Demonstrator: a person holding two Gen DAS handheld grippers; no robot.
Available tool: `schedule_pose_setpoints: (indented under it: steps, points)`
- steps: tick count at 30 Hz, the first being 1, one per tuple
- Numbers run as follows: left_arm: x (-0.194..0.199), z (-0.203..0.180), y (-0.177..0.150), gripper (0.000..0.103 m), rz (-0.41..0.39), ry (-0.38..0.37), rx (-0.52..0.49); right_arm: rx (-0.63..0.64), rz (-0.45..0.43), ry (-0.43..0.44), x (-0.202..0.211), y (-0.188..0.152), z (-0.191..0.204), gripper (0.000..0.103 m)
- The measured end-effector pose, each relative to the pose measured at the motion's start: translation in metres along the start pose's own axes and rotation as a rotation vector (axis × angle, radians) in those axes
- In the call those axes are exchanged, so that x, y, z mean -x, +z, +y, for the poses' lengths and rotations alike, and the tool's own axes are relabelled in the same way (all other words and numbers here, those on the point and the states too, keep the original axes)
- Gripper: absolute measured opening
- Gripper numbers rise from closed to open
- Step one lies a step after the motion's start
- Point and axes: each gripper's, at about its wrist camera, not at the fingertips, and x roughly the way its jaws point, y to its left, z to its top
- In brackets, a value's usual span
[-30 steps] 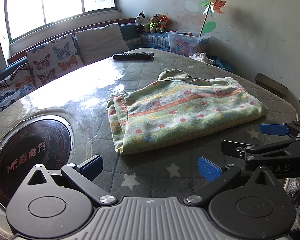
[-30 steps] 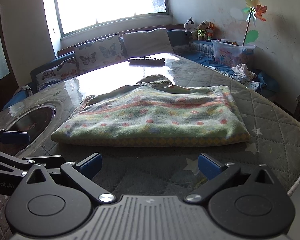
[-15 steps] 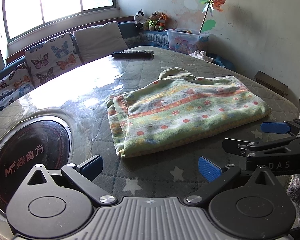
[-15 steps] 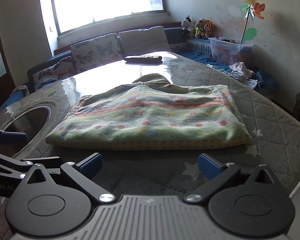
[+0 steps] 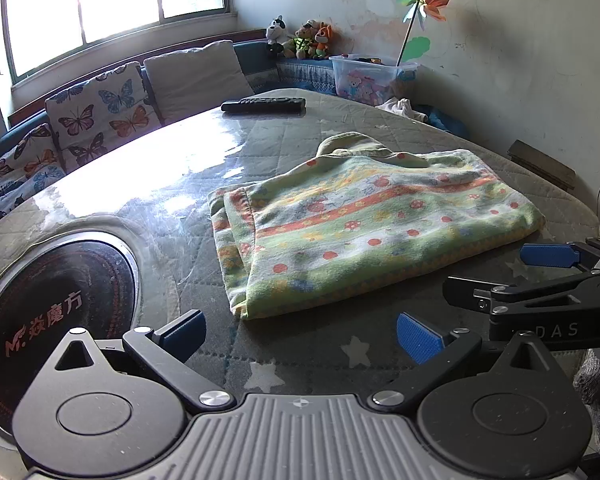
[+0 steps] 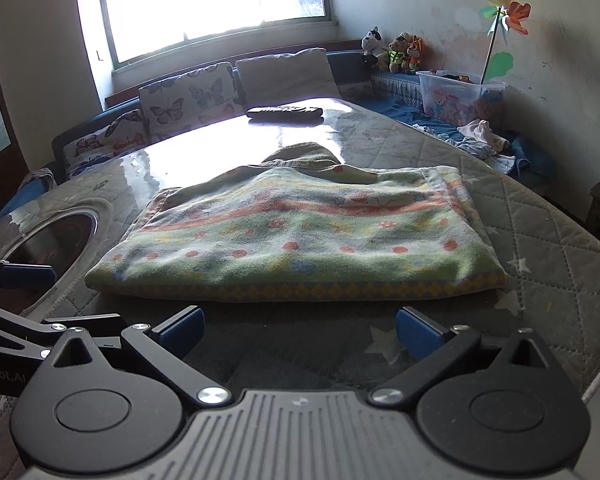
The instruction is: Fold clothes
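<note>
Compared with a second ago, little is changing: both tongs are staying spread wide and empty, and the folded garment (image 5: 364, 228) is lying in the same place on the table (image 5: 172, 184), its folds unaltered. In the left view the garment is sitting a touch nearer and lower than before, and in the right view it is filling a bit more of the picture, so both cameras are edging closer.

The left gripper (image 5: 300, 332) is hanging over the near edge of the table, jaws spread apart, nothing between its blue pads (image 5: 418, 338), just short of the garment's near corner. The right gripper (image 6: 298, 326) is likewise standing spread and empty, just in front of the garment's long yellow-trimmed edge (image 6: 296, 290). Each tool is showing at the side of the other's view.

The garment, green with orange stripes and red dots, is lying folded into a flat rectangle on the middle of the quilted table cover, with a collar or hood (image 6: 304, 158) poking out at its far side.

A clear plastic bin (image 5: 370, 78) is standing in the far corner on the bench, holding a pinwheel (image 5: 420, 4) on a stick; its other contents are too blurred to tell. A remote control (image 5: 264, 104) is resting at the table's far edge. A round black burner (image 5: 56, 312) is sitting set into the table at the left.
</note>
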Motion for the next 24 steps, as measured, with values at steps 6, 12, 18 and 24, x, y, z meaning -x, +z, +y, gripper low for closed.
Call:
schedule_pose_setpoints:
  steps: [6, 12, 18, 24]
  points:
    - [-0.0001, 0.0007, 0.0002, 0.103, -0.003, -0.004, 0.000, 0.001, -0.001, 0.000, -0.0005, 0.0005, 0.0005, 0.103]
    - [-0.0007, 0.0003, 0.0006, 0.103, -0.003, -0.003, 0.001, 0.000, 0.000, 0.001, -0.0013, 0.0007, 0.0008, 0.103]
    - [-0.0008, 0.0004, 0.0008, 0.103, -0.005, -0.002, 0.004, 0.001, 0.002, 0.001, -0.0016, 0.0004, 0.0015, 0.103]
    - [-0.0009, 0.0013, 0.0006, 0.103, -0.011, 0.006, 0.003, 0.001, 0.005, 0.000, -0.0025, -0.0002, 0.0020, 0.103]
